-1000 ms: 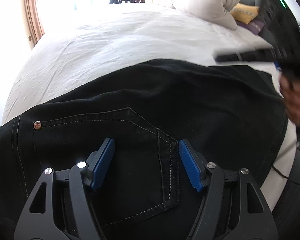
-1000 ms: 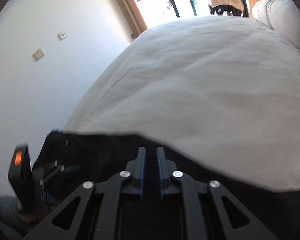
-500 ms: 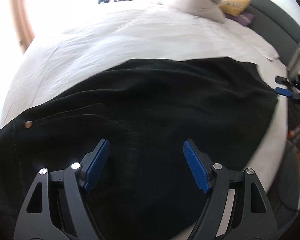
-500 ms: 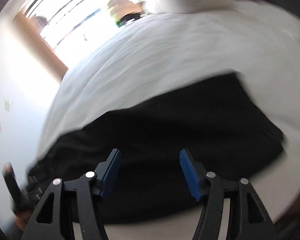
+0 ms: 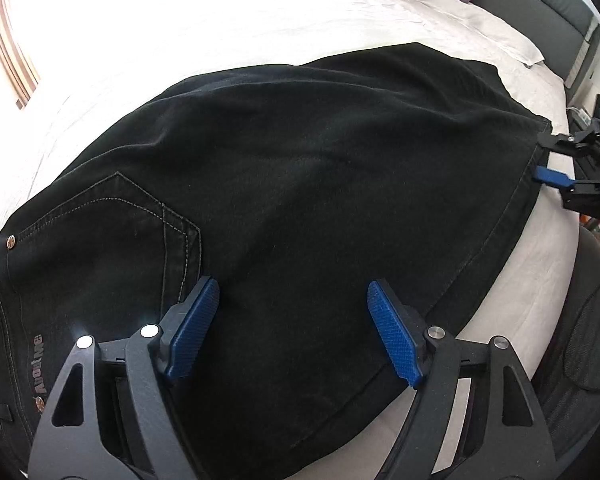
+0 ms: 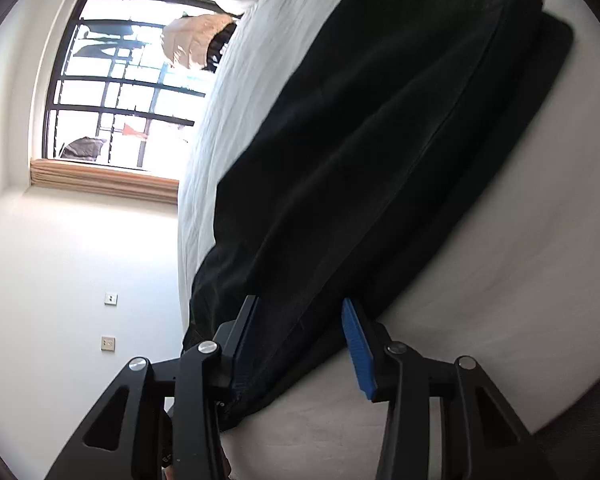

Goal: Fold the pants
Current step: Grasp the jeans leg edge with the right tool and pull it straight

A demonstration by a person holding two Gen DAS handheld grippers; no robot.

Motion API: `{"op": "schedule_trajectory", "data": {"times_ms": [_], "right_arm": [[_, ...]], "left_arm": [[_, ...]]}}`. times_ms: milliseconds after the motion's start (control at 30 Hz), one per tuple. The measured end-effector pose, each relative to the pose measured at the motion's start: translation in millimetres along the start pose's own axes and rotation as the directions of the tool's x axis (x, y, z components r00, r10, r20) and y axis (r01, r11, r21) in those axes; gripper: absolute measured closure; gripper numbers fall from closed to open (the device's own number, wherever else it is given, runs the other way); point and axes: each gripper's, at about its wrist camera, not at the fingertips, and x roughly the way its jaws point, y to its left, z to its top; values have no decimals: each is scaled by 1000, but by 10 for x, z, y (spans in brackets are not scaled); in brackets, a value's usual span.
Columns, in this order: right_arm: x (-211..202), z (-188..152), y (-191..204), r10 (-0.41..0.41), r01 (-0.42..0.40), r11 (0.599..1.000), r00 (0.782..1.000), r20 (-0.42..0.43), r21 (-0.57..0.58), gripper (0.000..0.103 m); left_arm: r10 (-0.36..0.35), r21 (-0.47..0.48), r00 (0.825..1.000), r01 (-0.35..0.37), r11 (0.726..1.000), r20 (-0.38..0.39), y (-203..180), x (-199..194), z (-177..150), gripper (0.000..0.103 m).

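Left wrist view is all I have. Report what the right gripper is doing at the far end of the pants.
Observer: The right gripper has its fingers astride the end of the pants. The jaws have just been closing but do not clamp the cloth yet.
Operator: Give me the outer finger's place.
Observer: Its blue pad is over bare sheet, just off the cloth's edge.
Operator: Say how the cloth lies.
Observer: It is doubled. Two stacked layers show at the end farthest from that gripper.
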Motion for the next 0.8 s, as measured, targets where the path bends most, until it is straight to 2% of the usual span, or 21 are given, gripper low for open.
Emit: {"op": "schedule_trajectory", "data": {"times_ms": [100, 167, 233, 333, 533, 700, 767, 800], "right_arm": [[159, 87, -18, 9, -8, 1000, 1000, -19, 20, 62], [256, 128, -6, 6, -5, 999, 1000, -21, 34, 70], [381, 149, 27, -6, 6, 1000, 1000, -21, 27, 93], [455, 165, 72, -43, 43, 999, 999, -1, 19, 97], [300, -151, -123, -41, 39, 995, 999, 26, 88, 99], [337, -110, -250, -21, 19, 996, 1000, 22, 91, 99], [259, -62, -267, 15, -17, 995, 1000, 23, 98, 87], [154, -6, -280, 18, -25, 994, 998, 59, 107, 76]], "left_arm": [[-4, -4, 1000, 4, 1000, 1, -5, -30, 20, 27], [-7, -5, 1000, 7, 1000, -1, 31, -36, 16, 27], [-9, -2, 1000, 9, 1000, -4, 26, -23, 32, 27], [-9, 5, 1000, 9, 1000, -14, 43, -25, 25, 27], [-9, 11, 1000, 9, 1000, -15, 75, -48, -32, 27], [-3, 13, 1000, 3, 1000, -14, 71, -40, -2, 27], [0, 11, 1000, 0, 1000, -12, 71, -40, 0, 27], [1, 9, 1000, -1, 1000, -11, 71, -40, 2, 27]]}}
